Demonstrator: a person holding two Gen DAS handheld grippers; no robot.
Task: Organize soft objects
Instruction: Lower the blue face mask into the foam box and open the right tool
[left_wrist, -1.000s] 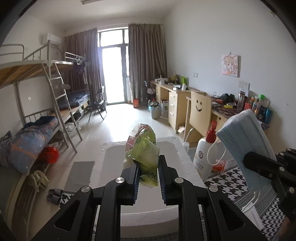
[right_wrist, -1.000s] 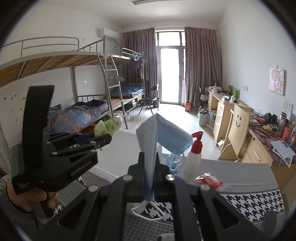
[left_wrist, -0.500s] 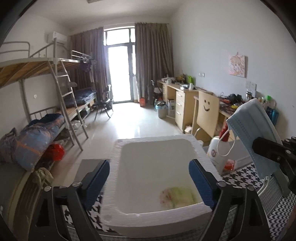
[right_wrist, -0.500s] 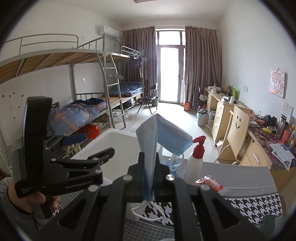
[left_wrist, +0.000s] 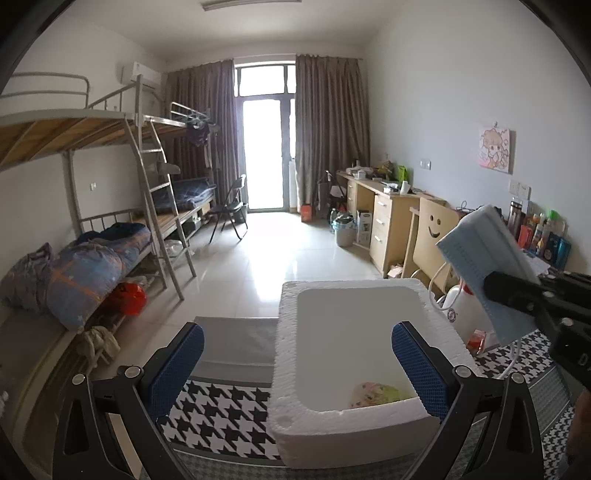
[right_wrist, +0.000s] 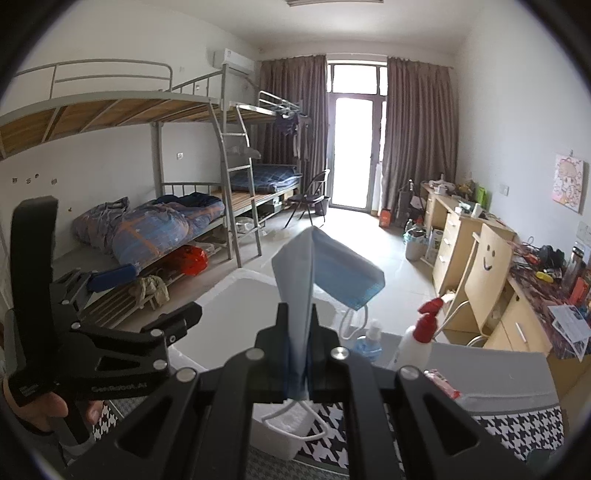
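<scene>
A white foam box (left_wrist: 295, 332) stands on the houndstooth cloth (left_wrist: 221, 406). A green and pink soft packet (left_wrist: 375, 393) lies inside it near the front wall. My left gripper (left_wrist: 295, 365) is open and empty, its blue pads wide apart over the box's near left side. My right gripper (right_wrist: 298, 325) is shut on a folded blue face mask (right_wrist: 332, 273) and holds it up above the box's right side. The mask also shows in the left wrist view (left_wrist: 484, 258), with its white ear loops hanging.
A white pump bottle with a red top (right_wrist: 417, 339), a blue-tinted bottle (right_wrist: 369, 343) and a red packet (right_wrist: 441, 382) stand right of the box (right_wrist: 229, 306). Bunk beds (left_wrist: 92, 236) line the left wall, desks and a smiley chair (left_wrist: 430, 236) the right.
My left gripper opened and dropped the green and pink packet into the foam box, then drew back and to the left. My right gripper keeps holding the mask.
</scene>
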